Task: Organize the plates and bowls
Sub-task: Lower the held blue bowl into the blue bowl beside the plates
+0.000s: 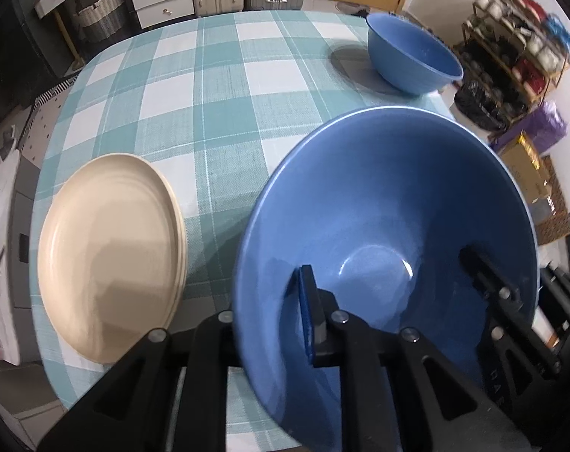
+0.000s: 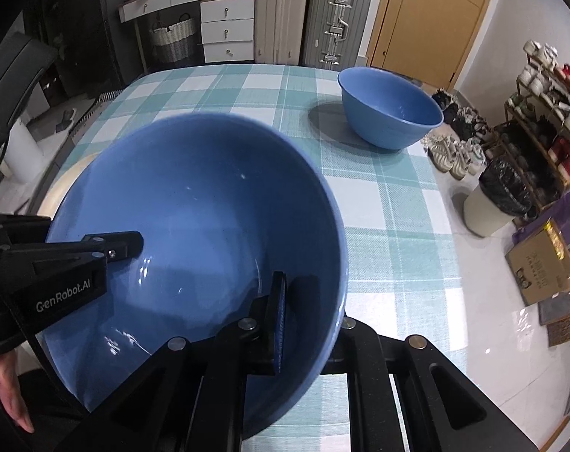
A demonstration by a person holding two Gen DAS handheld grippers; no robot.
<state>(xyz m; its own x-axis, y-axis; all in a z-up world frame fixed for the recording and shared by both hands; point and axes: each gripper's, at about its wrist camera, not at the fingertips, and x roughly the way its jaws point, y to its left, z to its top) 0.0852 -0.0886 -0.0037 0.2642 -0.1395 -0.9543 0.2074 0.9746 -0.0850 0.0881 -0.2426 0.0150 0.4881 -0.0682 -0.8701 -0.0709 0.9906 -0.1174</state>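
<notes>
Checked teal-and-white cloth covers the tabletop [image 1: 217,86], and the landmark is the large blue bowl [image 1: 390,233] you hold at its near edge. A second blue bowl [image 1: 413,56] stands well beyond it, toward the far right corner, and a stack of cream plates [image 1: 108,260] lies just to its left.

Your left gripper [image 1: 270,324] pinches the bowl's left wall, one finger inside and one outside; your right gripper [image 2: 311,324] clamps the right wall the same way, fully clenched on it. The left fingers look barely gripped, so that side may be loosening.

Risks as I judge them: two thin rim pinches on a smooth, glossy wall can slip, and if one side lets go early, the bowl may swing and tip from the other. It also sits near the tabletop edge, with hard floor below on the right.

You cannot see the bowl's underside, so whether it rests on the cloth or hangs above it is unclear. Each outer finger is hidden behind the wall.
</notes>
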